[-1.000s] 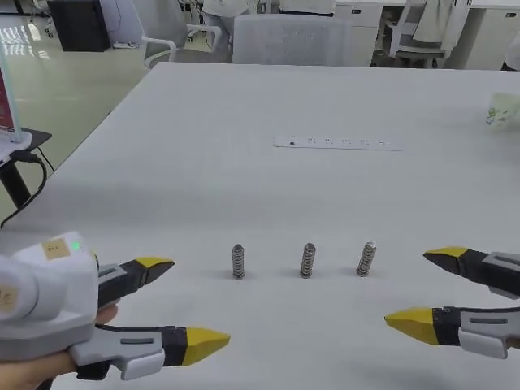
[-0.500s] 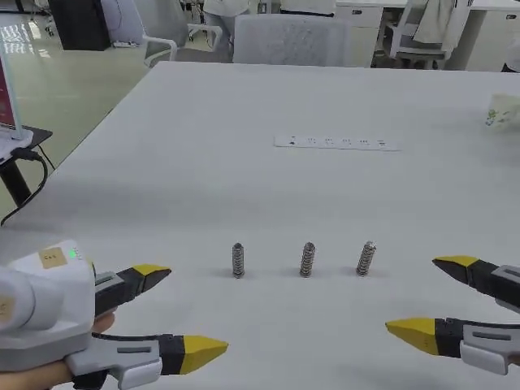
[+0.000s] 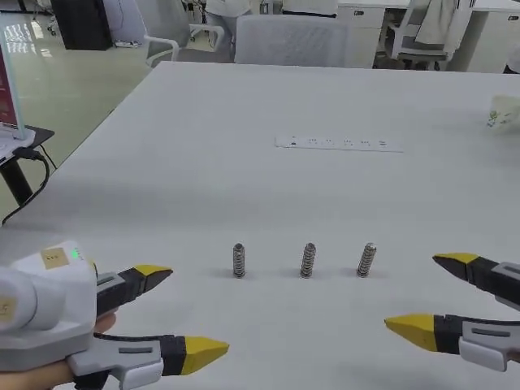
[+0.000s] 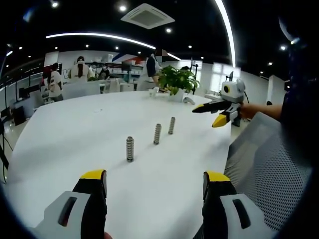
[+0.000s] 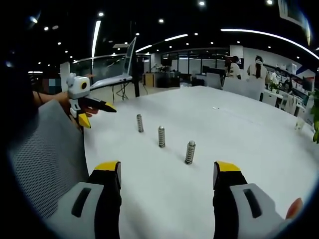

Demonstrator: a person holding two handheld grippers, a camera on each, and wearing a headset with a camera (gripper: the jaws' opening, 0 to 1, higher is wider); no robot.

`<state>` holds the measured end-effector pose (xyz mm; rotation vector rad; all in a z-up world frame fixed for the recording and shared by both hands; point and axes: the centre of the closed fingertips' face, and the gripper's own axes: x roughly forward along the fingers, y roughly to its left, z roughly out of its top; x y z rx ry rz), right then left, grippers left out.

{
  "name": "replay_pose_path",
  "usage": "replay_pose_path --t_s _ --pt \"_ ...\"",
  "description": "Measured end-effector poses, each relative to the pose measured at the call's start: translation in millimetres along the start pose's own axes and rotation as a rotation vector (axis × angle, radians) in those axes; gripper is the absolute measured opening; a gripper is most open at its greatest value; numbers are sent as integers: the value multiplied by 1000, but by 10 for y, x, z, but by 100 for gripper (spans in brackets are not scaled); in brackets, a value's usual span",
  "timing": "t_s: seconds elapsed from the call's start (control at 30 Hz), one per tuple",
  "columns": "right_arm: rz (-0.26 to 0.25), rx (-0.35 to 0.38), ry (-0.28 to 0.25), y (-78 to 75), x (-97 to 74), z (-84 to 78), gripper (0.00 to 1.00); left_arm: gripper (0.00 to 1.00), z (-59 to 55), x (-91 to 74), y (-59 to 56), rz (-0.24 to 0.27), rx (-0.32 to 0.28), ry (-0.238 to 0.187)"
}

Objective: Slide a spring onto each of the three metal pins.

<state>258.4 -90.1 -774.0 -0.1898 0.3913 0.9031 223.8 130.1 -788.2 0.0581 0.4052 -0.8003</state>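
Three upright pins stand in a row on the white table, each with a coil spring around it: left spring (image 3: pixel 238 261) (image 4: pixel 129 149) (image 5: pixel 139 123), middle spring (image 3: pixel 308 260) (image 4: pixel 157 134) (image 5: pixel 161 136), right spring (image 3: pixel 366 259) (image 4: pixel 172 125) (image 5: pixel 190 152). My left gripper (image 3: pixel 188 312) (image 4: pixel 154 180) (image 5: pixel 97 113) is open and empty, hovering at the near left of the row. My right gripper (image 3: pixel 424 294) (image 5: pixel 167 170) (image 4: pixel 208 114) is open and empty at the near right. Neither touches a spring.
A white power strip (image 3: pixel 337 144) lies flat mid-table beyond the pins. A small pale object (image 3: pixel 504 111) sits at the far right edge. Chairs (image 3: pixel 288 41) line the far side. A mesh chair back (image 4: pixel 264 164) is close beside the table.
Both grippers have drifted slightly toward me and outward from the row. The springs have not moved.
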Motion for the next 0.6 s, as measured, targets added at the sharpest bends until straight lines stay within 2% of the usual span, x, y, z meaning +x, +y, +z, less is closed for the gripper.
replay_pose_path --t_s 0.6 --pt "0 0 18 -3 -1 -36 76 75 -2 10 -5 -1 6 6"
